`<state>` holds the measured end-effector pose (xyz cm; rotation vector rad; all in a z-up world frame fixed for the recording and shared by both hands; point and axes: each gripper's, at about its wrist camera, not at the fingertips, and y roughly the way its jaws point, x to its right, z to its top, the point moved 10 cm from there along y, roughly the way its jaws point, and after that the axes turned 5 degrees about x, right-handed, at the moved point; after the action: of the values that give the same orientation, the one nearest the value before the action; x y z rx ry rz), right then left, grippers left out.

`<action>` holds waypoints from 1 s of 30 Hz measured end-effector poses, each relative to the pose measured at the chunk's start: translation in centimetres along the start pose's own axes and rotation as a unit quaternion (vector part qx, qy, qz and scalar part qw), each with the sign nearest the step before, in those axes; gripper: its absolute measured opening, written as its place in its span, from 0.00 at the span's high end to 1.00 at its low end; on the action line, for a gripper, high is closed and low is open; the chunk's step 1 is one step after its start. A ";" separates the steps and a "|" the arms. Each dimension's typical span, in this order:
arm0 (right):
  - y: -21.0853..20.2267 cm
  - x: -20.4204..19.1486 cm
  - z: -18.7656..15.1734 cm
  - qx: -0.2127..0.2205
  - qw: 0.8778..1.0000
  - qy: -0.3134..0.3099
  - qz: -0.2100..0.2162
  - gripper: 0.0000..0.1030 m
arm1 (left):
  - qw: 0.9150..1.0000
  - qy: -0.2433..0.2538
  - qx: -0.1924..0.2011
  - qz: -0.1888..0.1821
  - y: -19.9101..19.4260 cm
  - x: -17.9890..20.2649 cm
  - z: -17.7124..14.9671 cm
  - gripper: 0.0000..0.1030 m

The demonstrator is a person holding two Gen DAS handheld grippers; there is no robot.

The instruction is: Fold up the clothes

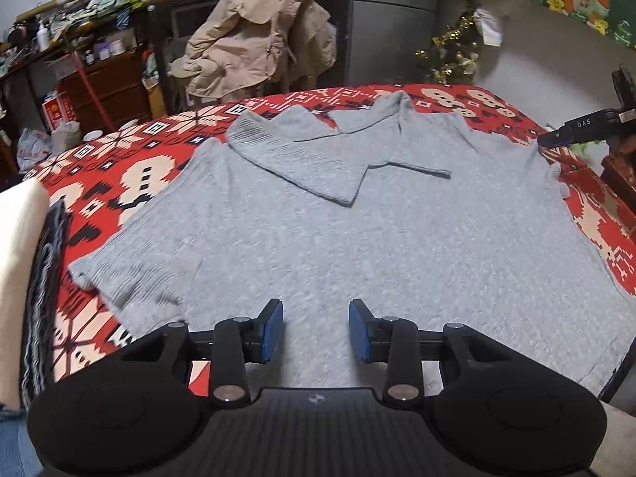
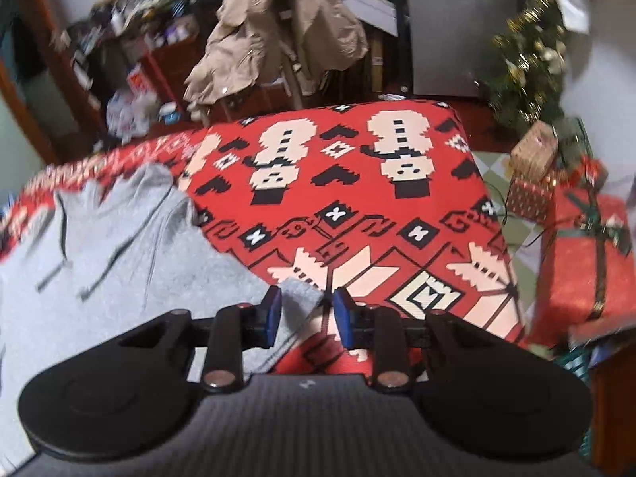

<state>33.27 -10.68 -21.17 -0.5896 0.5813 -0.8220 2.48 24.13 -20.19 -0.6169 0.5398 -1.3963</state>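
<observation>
On the red patterned blanket [image 1: 119, 167] the grey sweater [image 1: 338, 246] lies spread flat, both sleeves folded inward and crossing over the chest, so I judge the body is ready to be folded across. Its long axis runs away from me: hem near my grippers, collar at the far side, toward the beige coat [image 1: 258, 35]. My left gripper [image 1: 316, 328] hovers over the hem, jaws wide apart and holding nothing. My right gripper [image 2: 304, 316] is also open and empty, above the sweater's right lower corner, where the knit meets the blanket.
</observation>
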 end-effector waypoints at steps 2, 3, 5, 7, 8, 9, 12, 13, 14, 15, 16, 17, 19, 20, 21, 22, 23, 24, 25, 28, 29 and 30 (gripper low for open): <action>0.3 0.0 0.0 0.005 1.000 0.015 0.006 0.84 | 1.000 -0.003 0.002 0.003 -0.2 -0.1 0.0 0.64; 0.6 -0.1 0.0 0.004 1.000 0.015 0.008 0.99 | 1.000 -0.004 0.002 0.003 -0.3 -0.2 0.0 0.64; 0.7 -0.6 -0.1 0.004 1.000 0.001 0.001 0.99 | 1.000 -0.004 0.003 0.004 -0.5 -0.2 0.0 0.64; 0.2 -0.9 0.3 0.016 1.000 -0.013 -0.017 0.99 | 1.000 -0.002 0.004 0.003 -0.5 -0.1 0.0 0.64; -0.2 -0.7 0.5 0.023 0.999 -0.013 -0.028 0.99 | 1.000 -0.001 0.005 0.002 -0.6 0.0 -0.1 0.64; -0.7 -0.4 0.8 0.030 0.999 -0.011 -0.040 0.99 | 1.000 0.001 0.005 0.002 -0.6 0.0 -0.1 0.64; -1.2 0.9 0.6 0.024 0.997 -0.008 -0.076 0.99 | 1.000 0.004 0.006 0.000 -0.7 0.2 -0.1 0.64; -1.0 1.3 0.3 0.015 0.996 -0.008 -0.088 0.99 | 1.000 0.006 0.006 -0.001 -0.7 0.2 -0.1 0.64; -0.8 1.7 -0.1 0.005 0.995 -0.008 -0.100 0.99 | 1.000 0.007 0.007 -0.001 -0.8 0.3 -0.1 0.64; -0.6 2.0 -0.4 -0.005 0.994 -0.005 -0.110 0.99 | 1.000 0.008 0.007 -0.001 -0.8 0.3 -0.1 0.64; -0.4 2.1 -0.7 -0.011 0.993 -0.001 -0.117 0.99 | 1.000 0.008 0.007 -0.002 -0.8 0.4 -0.1 0.64; -0.1 2.2 -1.0 -0.016 0.992 0.003 -0.123 0.99 | 1.000 0.008 0.007 -0.003 -0.8 0.4 -0.1 0.64; 0.3 1.8 -1.3 -0.016 0.991 -0.014 -0.134 0.99 | 1.000 0.008 0.006 -0.003 -0.8 0.4 -0.2 0.64; 0.5 1.5 -1.3 -0.014 0.989 -0.031 -0.141 0.98 | 1.000 0.007 0.005 -0.004 -0.8 0.4 -0.3 0.64; 0.8 1.1 -1.3 -0.015 0.988 -0.048 -0.149 0.97 | 1.000 0.007 0.004 -0.004 -0.8 0.4 -0.4 0.64; 0.9 0.8 -1.3 -0.017 0.986 -0.061 -0.155 0.97 | 1.000 0.006 0.004 -0.005 -0.8 0.5 -0.4 0.64; 0.9 0.6 -1.2 -0.017 0.985 -0.070 -0.158 0.95 | 1.000 0.006 0.004 -0.006 -0.9 0.5 -0.5 0.64; 0.9 0.5 -1.1 -0.018 0.984 -0.078 -0.159 0.87 | 1.000 0.007 0.005 -0.007 -0.9 0.5 -0.5 0.64; 0.6 0.5 -0.9 -0.014 0.984 -0.079 -0.162 0.82 | 1.000 0.007 0.006 -0.008 -1.0 0.6 -0.5 0.64; -1.5 0.0 -0.4 0.010 0.988 -0.058 -0.145 0.81 | 1.000 0.004 0.011 -0.009 -1.4 0.6 -0.5 0.64; -2.2 -0.1 -0.3 0.018 0.989 -0.050 -0.139 0.80 | 1.000 0.002 0.012 -0.011 -1.4 0.6 -0.5 0.64; -3.0 -0.3 -0.1 0.027 0.990 -0.042 -0.132 0.80 | 1.000 0.000 0.013 -0.012 -1.5 0.6 -0.5 0.64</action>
<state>31.56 -12.11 -19.17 -0.6578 0.4066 -1.0535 1.12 23.40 -19.55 -0.6042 0.5164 -1.4239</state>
